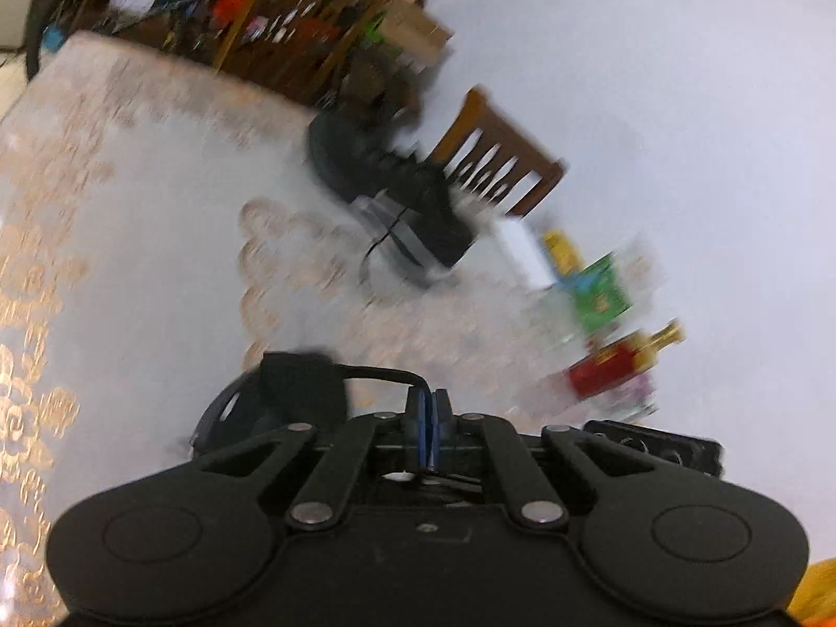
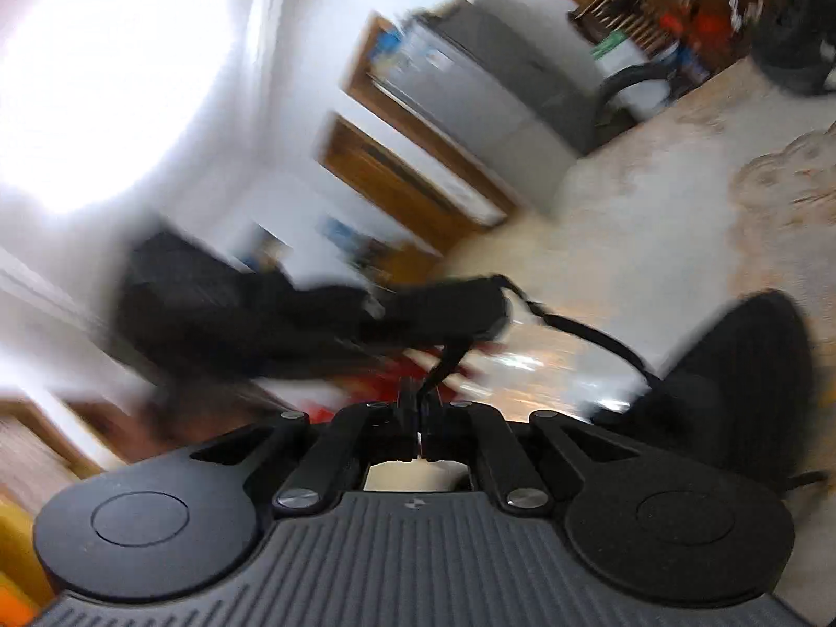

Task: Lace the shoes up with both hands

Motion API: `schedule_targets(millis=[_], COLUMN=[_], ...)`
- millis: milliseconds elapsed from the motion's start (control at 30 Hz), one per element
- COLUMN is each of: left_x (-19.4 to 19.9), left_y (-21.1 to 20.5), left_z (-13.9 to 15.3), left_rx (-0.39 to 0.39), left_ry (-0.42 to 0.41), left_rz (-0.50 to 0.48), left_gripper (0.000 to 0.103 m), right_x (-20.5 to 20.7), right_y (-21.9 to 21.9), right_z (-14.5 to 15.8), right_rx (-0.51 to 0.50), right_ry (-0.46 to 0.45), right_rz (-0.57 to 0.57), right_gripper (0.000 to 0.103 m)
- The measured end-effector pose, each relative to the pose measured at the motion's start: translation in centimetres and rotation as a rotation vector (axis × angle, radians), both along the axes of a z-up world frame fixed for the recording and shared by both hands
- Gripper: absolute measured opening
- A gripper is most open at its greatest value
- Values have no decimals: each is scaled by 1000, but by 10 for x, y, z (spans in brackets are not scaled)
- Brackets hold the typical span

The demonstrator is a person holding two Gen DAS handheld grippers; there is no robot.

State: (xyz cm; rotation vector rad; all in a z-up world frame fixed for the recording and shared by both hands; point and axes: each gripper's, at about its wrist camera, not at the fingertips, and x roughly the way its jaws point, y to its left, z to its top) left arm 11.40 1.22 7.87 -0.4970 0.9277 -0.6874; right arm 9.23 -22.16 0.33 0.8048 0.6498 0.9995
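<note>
A black shoe [image 1: 397, 193] lies on the patterned tablecloth at the far side, its lace trailing loose toward me. A second black shoe [image 1: 292, 397] sits close below my left gripper [image 1: 428, 407], which is shut on that shoe's black lace [image 1: 376, 372]. In the right wrist view my right gripper [image 2: 418, 407] is shut on a black lace [image 2: 444, 366] that runs up to the blurred other gripper [image 2: 444, 313] and across to a black shoe [image 2: 742, 381] at the right. Both views are motion-blurred.
Colourful boxes and a bottle [image 1: 606, 334] stand at the table's right edge. A wooden chair [image 1: 496, 157] is behind the far shoe. A bicycle [image 1: 104, 0] and shelves stand beyond the table [image 1: 130, 209]. A black device [image 1: 658, 446] lies near my left gripper.
</note>
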Motion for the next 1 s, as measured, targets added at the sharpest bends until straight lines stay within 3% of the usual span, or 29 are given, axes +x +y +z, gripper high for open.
schedule_targets(millis=[100,167,233,267,333,367,400,467,533,600,633,667,733,767,833,1000], left_x=[-3,-7,-14,-20,-29,-31,-34,-42,-50,-53,-53,-54,-56,-59,-66,-87], left_y=[-2,-4,-5,-5,2,6,8,8,5,1,-2,-4,-10,-12,-15,-21], left_z=[36,57,75,82,95,101,106,111,105,88,74,60,26,13,-14,-39], left_rx=[-25,-28,-10,-10,-89,-116,-117,-41,82,182,250,318,467,503,572,546], left_ry=[-95,-153,-213,-251,-298,-303,-314,-362,-385,-358,-330,-302,-233,-203,-144,-102], left_rz=[2,6,6,14,35,44,47,66,95,123,142,160,187,180,164,153], left_gripper=[6,18,61,67,70,70,71,74,78,79,80,80,79,79,79,79], right_x=[19,29,36,40,46,48,49,53,56,68,80,90,92,91,69,-5], right_y=[-17,-25,-31,-36,-42,-47,-51,-60,-78,-100,-109,-117,-125,-129,-125,-81], right_z=[17,28,40,45,57,63,70,83,84,74,64,54,28,16,1,-16], right_rx=[175,267,351,424,528,532,536,541,460,270,104,-55,-240,-325,-381,-663], right_ry=[54,74,80,84,78,53,28,-20,-17,66,177,281,392,439,405,103], right_rz=[49,73,91,103,138,116,94,44,-161,-448,-554,-644,-646,-640,-539,-42], right_gripper=[2,2,2,2,2,2,2,2,9,54,82,72,64,65,65,65])
